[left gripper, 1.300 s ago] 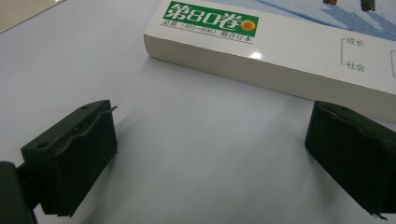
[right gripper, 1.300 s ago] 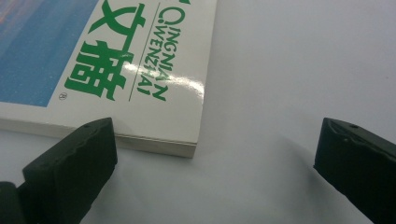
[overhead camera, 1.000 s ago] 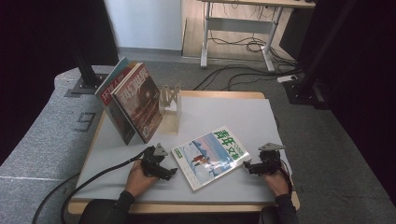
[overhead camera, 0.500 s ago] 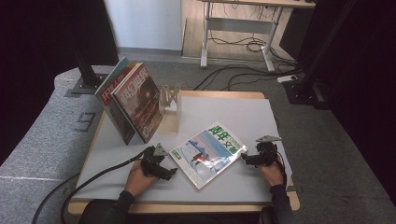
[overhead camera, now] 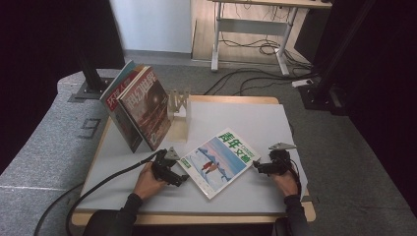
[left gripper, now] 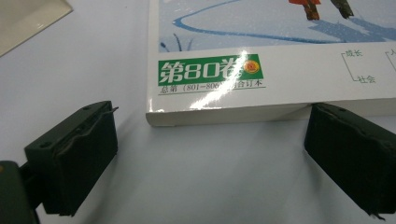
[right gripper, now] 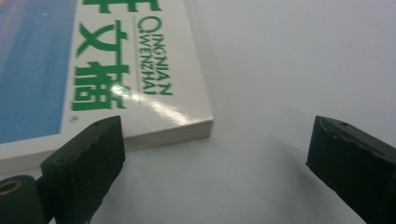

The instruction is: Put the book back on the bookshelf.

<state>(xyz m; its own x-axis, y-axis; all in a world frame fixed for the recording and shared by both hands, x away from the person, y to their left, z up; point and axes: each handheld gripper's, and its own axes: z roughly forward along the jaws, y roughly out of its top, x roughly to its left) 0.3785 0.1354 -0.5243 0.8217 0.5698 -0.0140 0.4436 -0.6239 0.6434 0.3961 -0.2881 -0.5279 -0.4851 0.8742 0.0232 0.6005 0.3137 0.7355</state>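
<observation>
On the grey table [overhead camera: 147, 201], near its front edge, the magazine [overhead camera: 219, 160] lies flat and askew between your two grippers. Left gripper [overhead camera: 181, 179] sits at its lower-left corner, right gripper [overhead camera: 256, 167] at its right corner, both with jaws spread wide and empty. Bring each claw level with the edge and slide one jaw under the cover before closing, or the glossy stack may skid. Behind, two magazines lean in a rack [overhead camera: 178, 105]; they look clear of your path, though the high view is small.
</observation>
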